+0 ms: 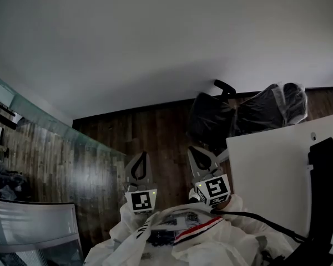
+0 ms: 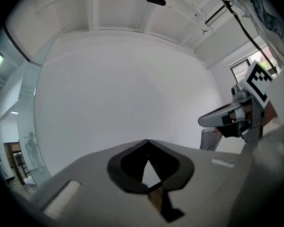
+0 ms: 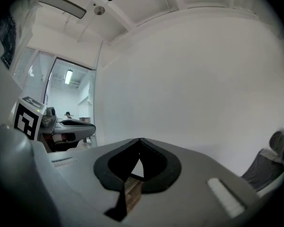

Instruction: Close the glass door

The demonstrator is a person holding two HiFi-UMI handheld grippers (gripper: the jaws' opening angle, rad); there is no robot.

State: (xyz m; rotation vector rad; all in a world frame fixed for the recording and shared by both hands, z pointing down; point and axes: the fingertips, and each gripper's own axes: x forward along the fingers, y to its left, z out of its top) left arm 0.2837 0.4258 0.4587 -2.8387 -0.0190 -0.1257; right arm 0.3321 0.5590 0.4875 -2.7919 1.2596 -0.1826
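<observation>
Approach step, apparently: left gripper (image 1: 142, 158) and right gripper (image 1: 195, 154), right of the glass door (image 1: 55, 127), jaws closed, empty. Next: reach its edge.

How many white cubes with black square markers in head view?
2. The left cube sits on the left gripper, lower centre; the right cube sits on the right gripper, beside it. None looks hidden.

A white wall (image 1: 155, 37) spans twelve o'clock above dark wood floor (image 1: 155, 127); black office chairs (image 1: 210, 119) stand at two o'clock, a white table (image 1: 266, 173) at four.
</observation>
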